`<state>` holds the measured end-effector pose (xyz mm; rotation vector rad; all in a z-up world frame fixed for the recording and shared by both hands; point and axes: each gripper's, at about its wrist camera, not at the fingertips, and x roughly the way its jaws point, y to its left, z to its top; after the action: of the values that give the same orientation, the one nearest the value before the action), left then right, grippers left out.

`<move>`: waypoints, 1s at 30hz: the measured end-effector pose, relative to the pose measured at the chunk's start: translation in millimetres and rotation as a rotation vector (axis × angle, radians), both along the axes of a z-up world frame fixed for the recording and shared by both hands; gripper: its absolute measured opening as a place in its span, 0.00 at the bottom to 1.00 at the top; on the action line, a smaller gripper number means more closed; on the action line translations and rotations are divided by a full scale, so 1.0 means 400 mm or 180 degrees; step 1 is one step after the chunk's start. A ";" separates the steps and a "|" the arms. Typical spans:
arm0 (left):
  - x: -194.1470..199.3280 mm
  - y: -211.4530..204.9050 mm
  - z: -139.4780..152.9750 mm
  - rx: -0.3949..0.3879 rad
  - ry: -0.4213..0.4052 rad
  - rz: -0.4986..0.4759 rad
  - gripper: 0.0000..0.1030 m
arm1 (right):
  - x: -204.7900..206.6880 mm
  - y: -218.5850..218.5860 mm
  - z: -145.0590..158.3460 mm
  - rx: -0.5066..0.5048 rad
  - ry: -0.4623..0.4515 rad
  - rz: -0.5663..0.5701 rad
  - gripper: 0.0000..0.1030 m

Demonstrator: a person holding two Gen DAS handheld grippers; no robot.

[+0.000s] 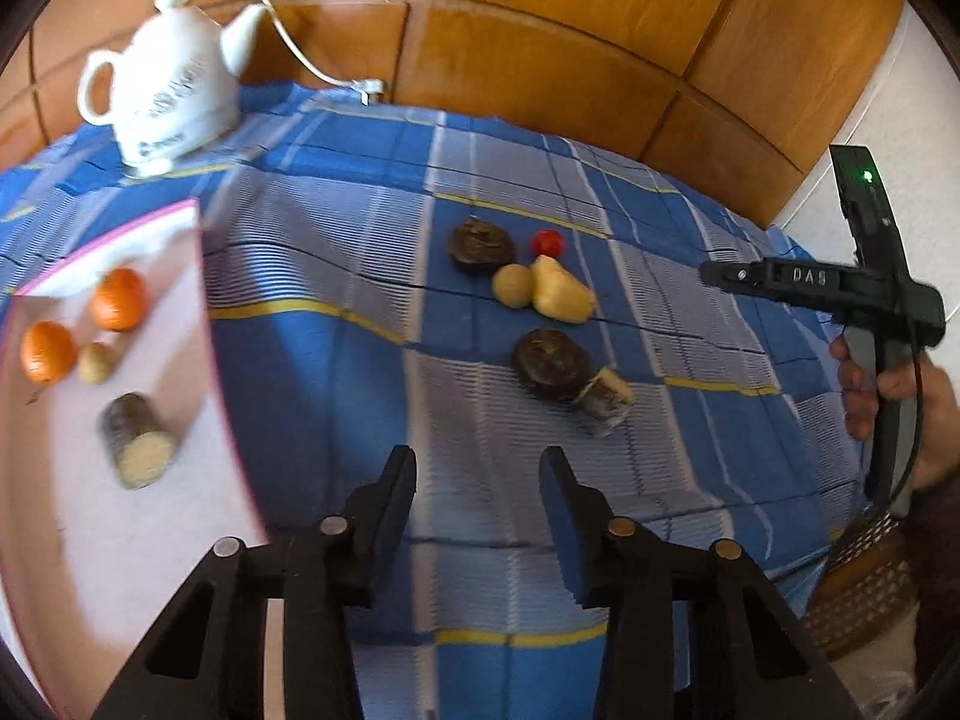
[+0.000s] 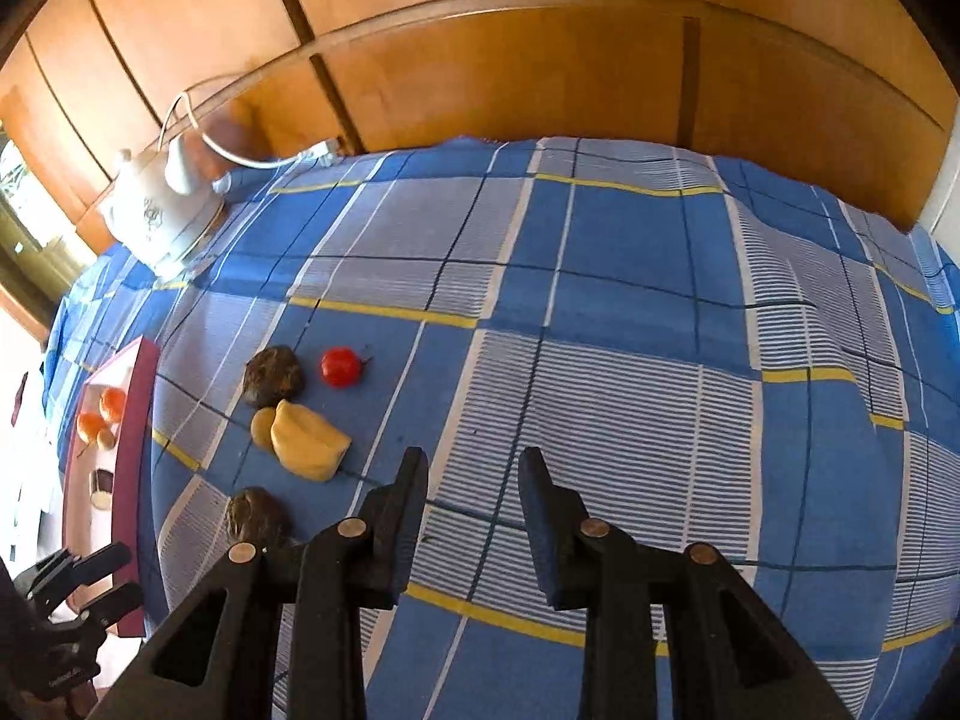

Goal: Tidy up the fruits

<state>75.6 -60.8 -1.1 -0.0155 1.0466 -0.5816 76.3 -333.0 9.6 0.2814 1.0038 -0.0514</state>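
1. Fruits on the blue plaid cloth (image 1: 336, 276): two dark round ones (image 1: 483, 247) (image 1: 549, 363), a red one (image 1: 549, 243), a pale ball (image 1: 513, 285), a yellow piece (image 1: 561, 299)
2. Tray (image 1: 168, 312) at nine o'clock holds two oranges (image 1: 119, 299) (image 1: 48, 351)
3. Left gripper (image 1: 477, 474): jaws apart, nothing between
4. Right gripper (image 2: 474, 474): narrow gap, nothing clamped
5. White kettle (image 1: 162, 93) at eleven o'clock

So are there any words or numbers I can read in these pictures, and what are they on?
"DAS": white letters on the black bar of the right tool, as best they can be read; the last letter could be something else.
Dark print on the side of the white kettle: too blurred to read.
Small print on the black tool at the lower left of the right wrist view: too small to read.
Nothing else shows any writing.
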 end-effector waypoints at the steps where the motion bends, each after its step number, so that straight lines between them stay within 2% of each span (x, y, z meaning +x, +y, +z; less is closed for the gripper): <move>1: 0.009 -0.009 -0.003 -0.0031 0.0046 -0.0012 0.41 | 0.001 0.005 -0.003 0.0005 0.0015 0.0017 0.30; 7: 0.088 -0.069 -0.023 -0.0322 0.0511 -0.0020 0.41 | 0.006 0.015 -0.012 -0.0004 0.0064 0.0102 0.30; 9: 0.114 -0.086 -0.028 -0.0407 0.0628 0.0010 0.44 | 0.007 0.017 -0.011 -0.0004 0.0062 0.0125 0.31; 14: 0.175 -0.131 -0.045 -0.0442 0.0847 0.0075 0.48 | 0.006 0.014 -0.005 0.0047 0.0037 0.0114 0.31; 18: 0.199 -0.156 -0.055 -0.0376 0.0912 0.0079 0.49 | 0.007 0.011 -0.002 0.0061 0.0022 0.0104 0.31; 25: 0.211 -0.215 -0.088 0.0076 0.0841 -0.0025 0.50 | 0.007 0.007 0.002 0.0064 0.0001 0.0077 0.32; 30: 0.196 -0.229 -0.087 0.0191 0.0607 -0.0184 0.46 | 0.009 0.004 0.000 0.0059 0.0004 0.0059 0.32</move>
<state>153.9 -152.5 -35.9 0.0121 1.2529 -0.6093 79.8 -331.3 9.7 0.2891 1.0086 -0.0255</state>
